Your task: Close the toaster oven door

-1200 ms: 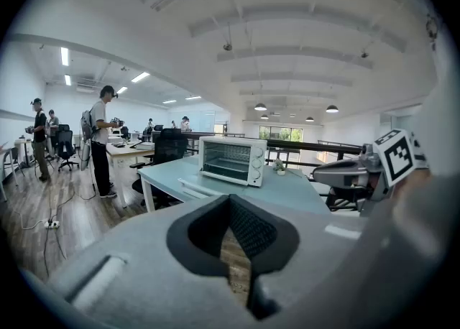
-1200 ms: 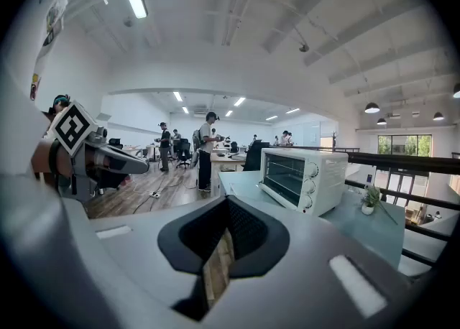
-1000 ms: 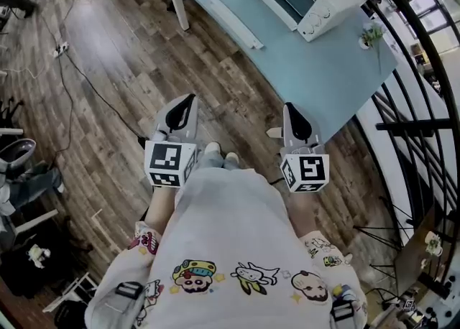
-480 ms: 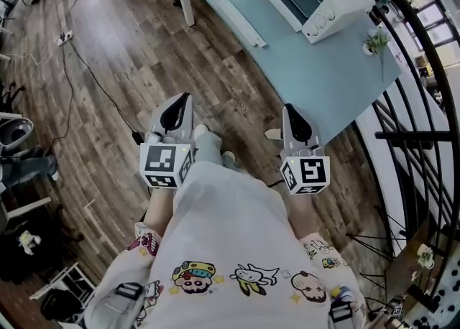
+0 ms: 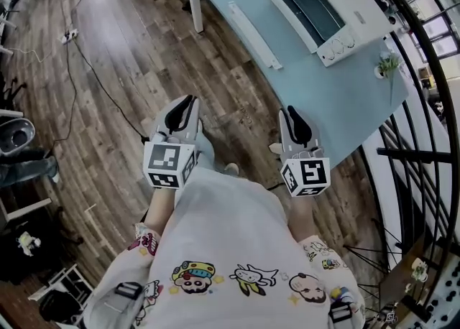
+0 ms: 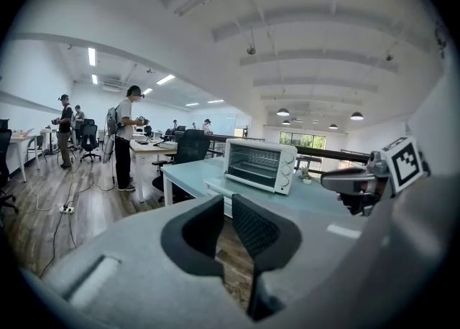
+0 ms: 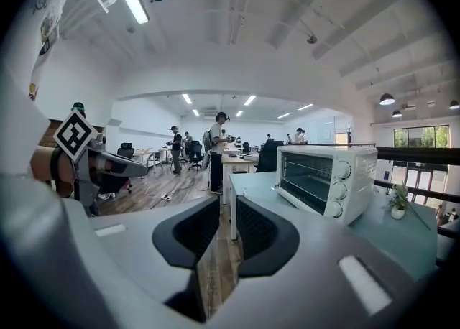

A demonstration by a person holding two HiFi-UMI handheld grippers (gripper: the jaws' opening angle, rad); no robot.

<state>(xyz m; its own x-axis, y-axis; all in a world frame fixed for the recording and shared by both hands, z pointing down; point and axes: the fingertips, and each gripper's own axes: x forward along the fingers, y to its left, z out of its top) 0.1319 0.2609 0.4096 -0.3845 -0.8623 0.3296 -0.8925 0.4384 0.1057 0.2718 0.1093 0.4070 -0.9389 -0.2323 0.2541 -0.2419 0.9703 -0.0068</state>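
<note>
A white toaster oven (image 5: 320, 8) stands on the pale blue table (image 5: 345, 98), far ahead of both grippers. Its door looks folded down, with a white handle bar (image 5: 254, 34) parallel to the front. The oven (image 6: 259, 166) also shows beyond the left jaws and, as the same oven (image 7: 325, 177), right of the right jaws. My left gripper (image 5: 187, 102) and right gripper (image 5: 290, 111) hang over the wooden floor, short of the table. Both pairs of jaws are opening, the left (image 6: 228, 203) by a slit, the right (image 7: 228, 207) wider. Nothing is between them.
A small potted plant (image 5: 388, 65) stands at the table's far corner by a black railing (image 5: 413, 126). A cable and power strip (image 5: 68, 34) lie on the floor to the left. Other people (image 6: 123, 137), desks and office chairs are farther back in the room.
The table and oven have slid right and lower in the head view as the person steps toward them. Both grippers stay level in front of the body.
</note>
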